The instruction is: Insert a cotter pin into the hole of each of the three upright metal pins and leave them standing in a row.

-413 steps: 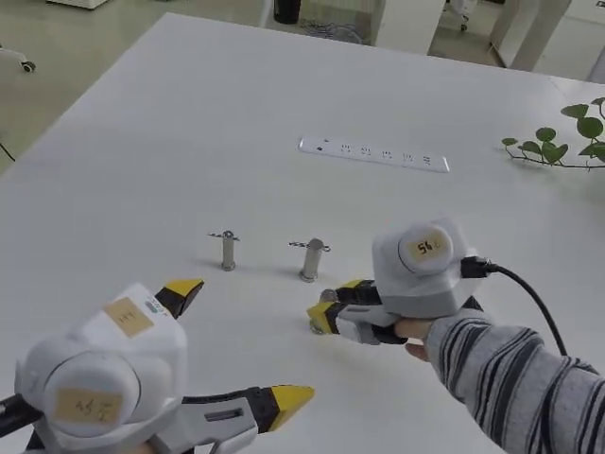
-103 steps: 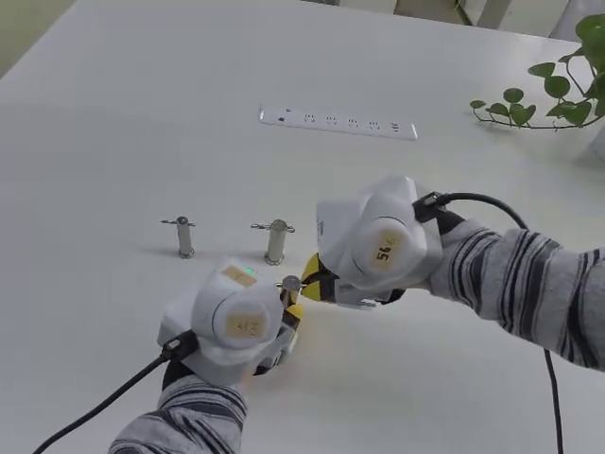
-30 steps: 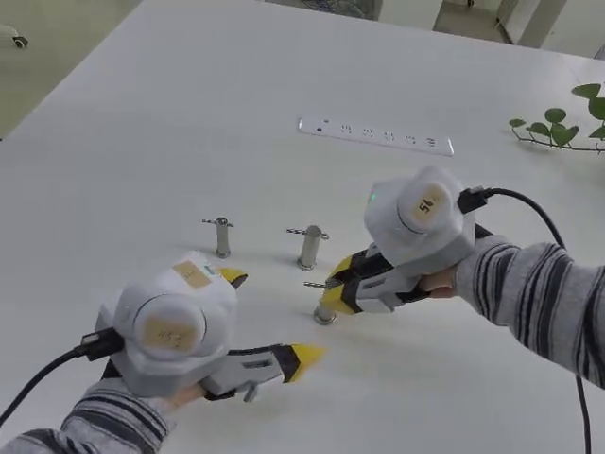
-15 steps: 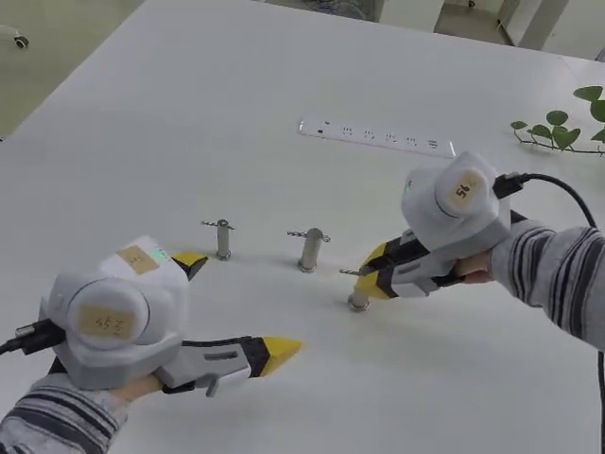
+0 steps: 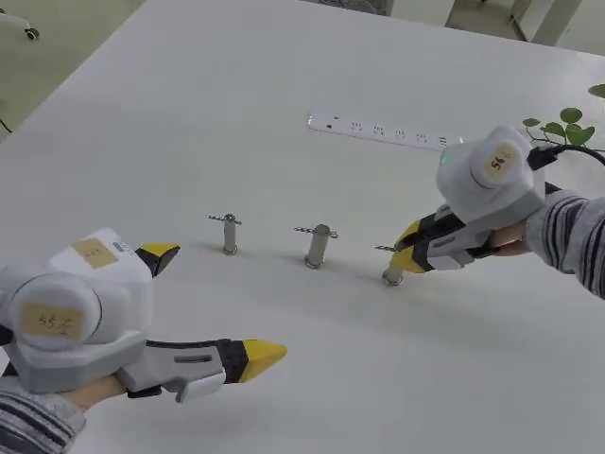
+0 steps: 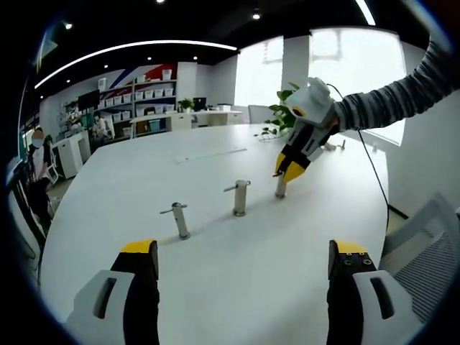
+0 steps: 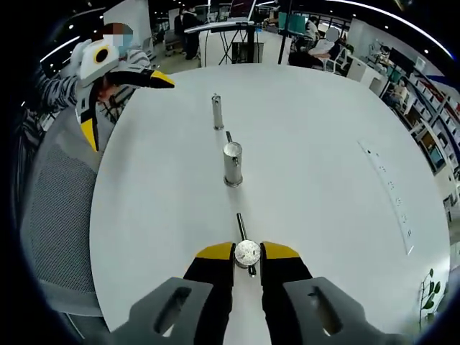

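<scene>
Three short metal pins stand in a row on the white table. The left pin and the middle pin each carry a cotter pin through the top and stand free. My right gripper is shut on the head of the third pin, whose foot is at the table surface. The right gripper view has that pin's round head between my jaws, with its cotter pin poking forward. My left gripper hangs open near the front left, holding nothing, its jaws wide apart.
A white power strip lies beyond the row. A green plant sits at the far right edge. A mesh chair stands by the table's near edge.
My right gripper has carried the third pin to the right, into line with the other two. My left gripper has drawn back to the left, still open.
</scene>
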A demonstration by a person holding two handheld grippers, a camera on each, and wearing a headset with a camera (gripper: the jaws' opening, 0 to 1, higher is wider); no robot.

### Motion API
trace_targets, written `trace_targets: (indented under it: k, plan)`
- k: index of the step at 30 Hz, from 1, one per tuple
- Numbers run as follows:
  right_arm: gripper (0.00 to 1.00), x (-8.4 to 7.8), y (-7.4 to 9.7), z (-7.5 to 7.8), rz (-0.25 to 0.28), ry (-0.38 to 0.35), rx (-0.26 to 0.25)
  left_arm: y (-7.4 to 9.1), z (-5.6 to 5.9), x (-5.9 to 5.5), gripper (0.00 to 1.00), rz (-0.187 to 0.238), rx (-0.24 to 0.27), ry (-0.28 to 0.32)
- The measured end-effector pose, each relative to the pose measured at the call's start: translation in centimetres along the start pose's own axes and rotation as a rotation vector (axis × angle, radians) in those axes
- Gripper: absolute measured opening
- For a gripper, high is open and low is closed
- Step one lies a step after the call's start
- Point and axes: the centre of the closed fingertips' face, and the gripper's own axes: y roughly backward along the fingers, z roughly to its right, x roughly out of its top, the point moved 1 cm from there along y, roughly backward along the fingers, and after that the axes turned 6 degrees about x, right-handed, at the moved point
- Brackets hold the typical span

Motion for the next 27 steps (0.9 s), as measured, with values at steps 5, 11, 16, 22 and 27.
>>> trace_targets:
  k: [5, 11, 16, 22, 27]
  plan:
    - [0.08, -0.3, 0.0, 0.7, -0.007, -0.006, -0.002, 0.2, -0.5, -0.1, 0.99, 0.003, 0.02, 0.032]
    - [0.08, -0.7, -0.1, 1.2, -0.03, 0.001, 0.005, 0.2, -1.0, -0.2, 0.99, -0.007, 0.044, 0.029]
    - [0.08, -0.8, 0.0, 1.5, -0.031, -0.003, 0.013, 0.3, -1.4, -0.3, 0.98, -0.004, 0.065, 0.05]
    - [0.09, -1.3, 0.2, 1.8, -0.029, -0.011, 0.023, 0.5, -1.6, -0.6, 0.96, -0.007, 0.081, 0.06]
    - [0.09, -1.3, 0.1, 2.0, -0.018, -0.026, 0.035, 0.6, -1.8, -0.8, 0.96, -0.009, 0.088, 0.064]
